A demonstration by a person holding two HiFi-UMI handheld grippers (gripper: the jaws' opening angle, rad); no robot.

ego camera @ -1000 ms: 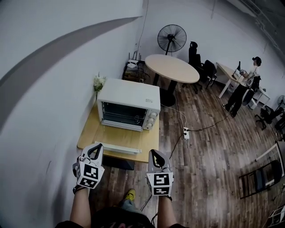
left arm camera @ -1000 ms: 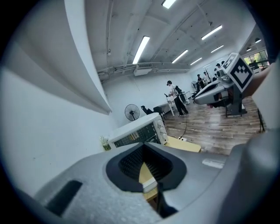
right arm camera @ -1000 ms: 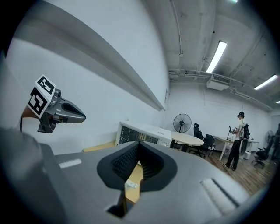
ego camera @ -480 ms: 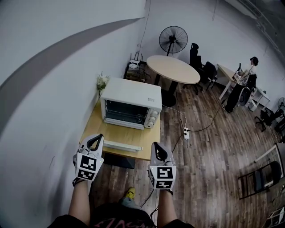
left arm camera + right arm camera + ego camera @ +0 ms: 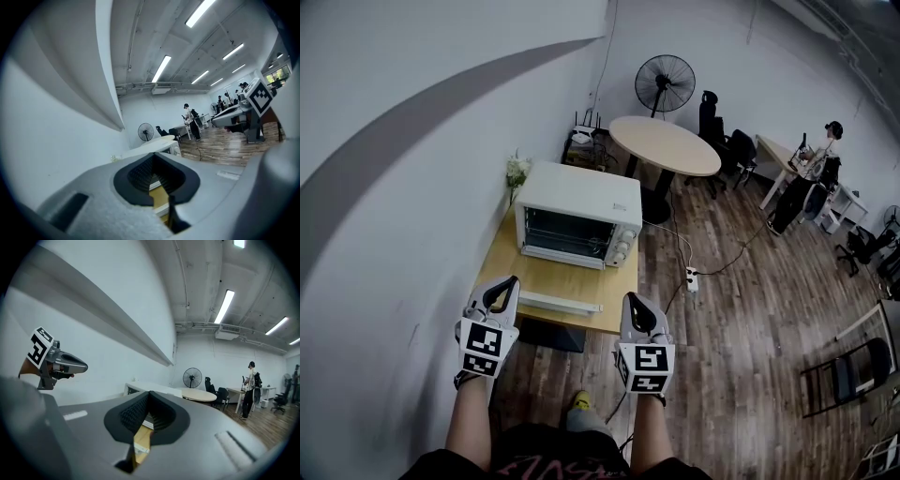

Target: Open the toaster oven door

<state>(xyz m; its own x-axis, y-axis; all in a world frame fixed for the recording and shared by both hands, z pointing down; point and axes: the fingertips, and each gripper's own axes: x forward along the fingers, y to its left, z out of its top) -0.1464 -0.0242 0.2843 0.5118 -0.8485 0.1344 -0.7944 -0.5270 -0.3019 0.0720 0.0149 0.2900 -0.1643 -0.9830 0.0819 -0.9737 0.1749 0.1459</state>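
Note:
The white toaster oven (image 5: 581,202) stands on a small wooden table (image 5: 511,272) against the wall. Its dark inside shows, and the door looks folded down flat, with its white edge (image 5: 560,303) near the table's front. My left gripper (image 5: 504,284) hovers at the front left corner of the table, shut with nothing in it. My right gripper (image 5: 633,302) hangs just off the front right corner, also shut with nothing held. In the left gripper view the oven (image 5: 161,146) lies ahead beyond the closed left gripper (image 5: 154,159). The right gripper (image 5: 149,394) points level at it.
The white wall runs along the left. Flowers (image 5: 517,172) stand behind the oven. A round table (image 5: 664,143), a fan (image 5: 665,82) and chairs are farther back. A power strip (image 5: 691,278) with cables lies on the wood floor. A person (image 5: 811,178) stands at a desk far right.
Both grippers have risen a little and sit closer to the table's front edge. Their jaws stay shut. The oven has not changed.

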